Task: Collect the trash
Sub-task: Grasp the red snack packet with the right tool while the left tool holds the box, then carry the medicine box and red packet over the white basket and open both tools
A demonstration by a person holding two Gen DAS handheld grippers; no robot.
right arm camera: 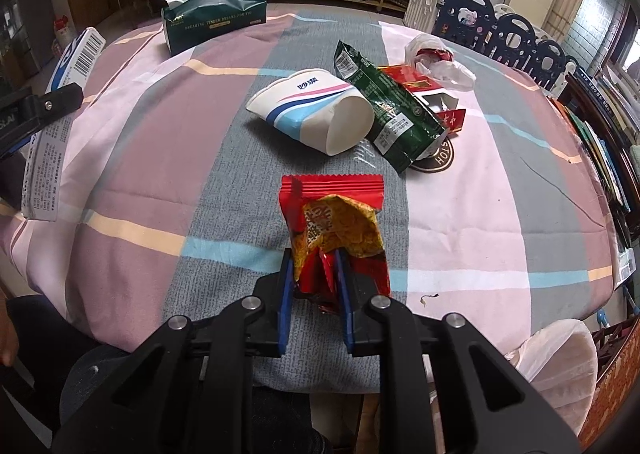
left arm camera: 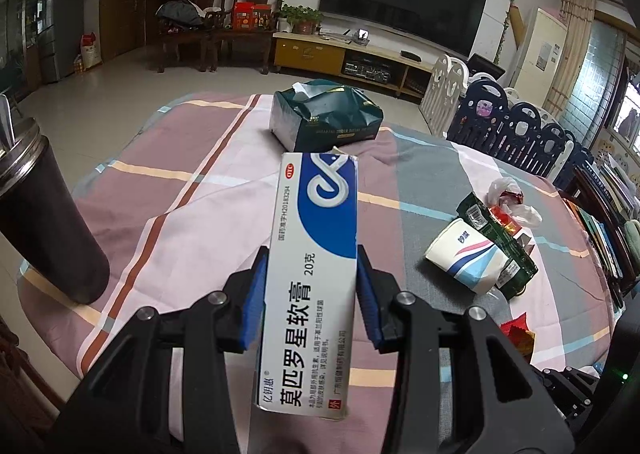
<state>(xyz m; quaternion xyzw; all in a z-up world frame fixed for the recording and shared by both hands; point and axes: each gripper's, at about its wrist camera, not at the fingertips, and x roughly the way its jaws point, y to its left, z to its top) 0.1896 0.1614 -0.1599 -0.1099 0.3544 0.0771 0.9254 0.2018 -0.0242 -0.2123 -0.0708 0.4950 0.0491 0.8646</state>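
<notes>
Striped tablecloth (right arm camera: 132, 157) of a living-room table, above which the left gripper (left arm camera: 310, 294) clamps a light, stiff ointment carton (left arm camera: 316, 254) across its middle and the right gripper (right arm camera: 314, 286) pinches the near end of a flimsy, crinkly red wrapper (right arm camera: 336, 230).

tissue pack (right arm camera: 214, 15) far left | cup (right arm camera: 316, 113) centre, left of bag (right arm camera: 390, 109) | wrapper (right arm camera: 336, 230) nearest
</notes>
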